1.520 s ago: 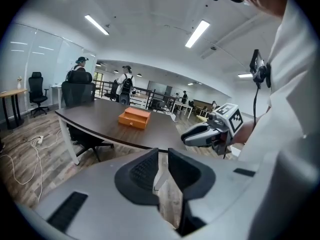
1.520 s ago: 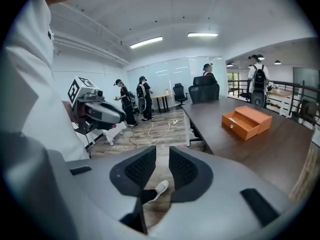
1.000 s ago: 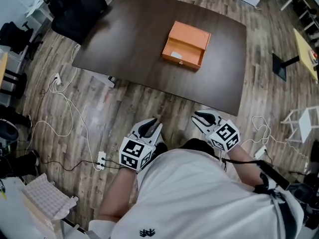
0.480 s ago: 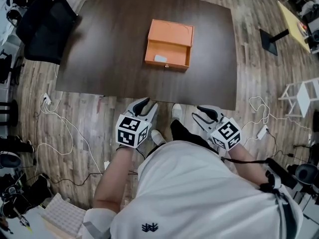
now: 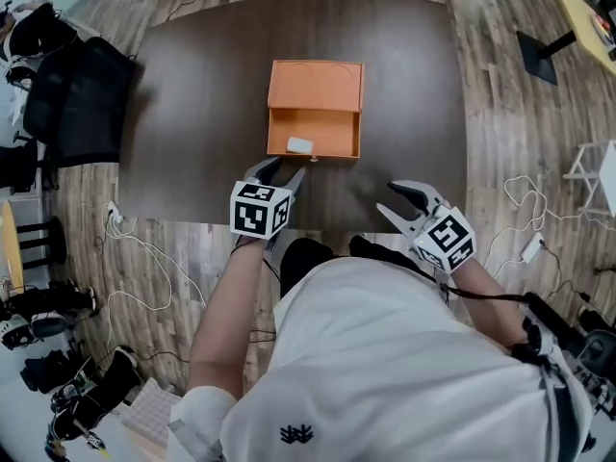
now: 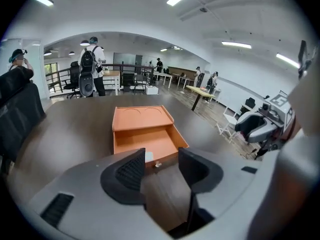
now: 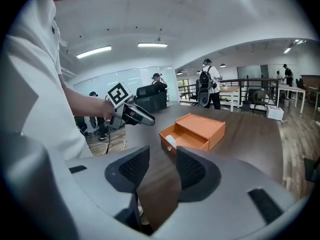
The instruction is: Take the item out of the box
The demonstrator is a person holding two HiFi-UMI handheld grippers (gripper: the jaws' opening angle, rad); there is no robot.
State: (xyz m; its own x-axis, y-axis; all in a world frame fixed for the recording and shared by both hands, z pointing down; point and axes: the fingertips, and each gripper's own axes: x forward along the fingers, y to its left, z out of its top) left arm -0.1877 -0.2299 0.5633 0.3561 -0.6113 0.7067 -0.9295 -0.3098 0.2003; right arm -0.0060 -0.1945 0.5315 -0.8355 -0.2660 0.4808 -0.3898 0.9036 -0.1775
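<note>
An orange box [image 5: 316, 87] lies on the dark table [image 5: 192, 114] with its drawer pulled out toward me. A small white item [image 5: 299, 145] rests in the drawer's front left corner. My left gripper [image 5: 278, 173] hovers over the table's near edge, just in front of the drawer; its jaws are opening with nothing between them. My right gripper [image 5: 393, 200] is to the right of the box, also opening and empty. In the left gripper view the box [image 6: 142, 131] and the item [image 6: 149, 157] lie straight ahead. The right gripper view shows the box [image 7: 195, 130] and the left gripper [image 7: 131, 115].
A black chair [image 5: 82, 94] stands at the table's left end. White cables [image 5: 144, 248] trail on the wooden floor left of me. Several people [image 6: 92, 66] stand far behind the table. More tables and chairs [image 6: 200, 89] fill the room beyond.
I have come up to the table, so the box is now close in front. Both grippers have moved forward from the floor to the table's near edge, and their jaws stand wider.
</note>
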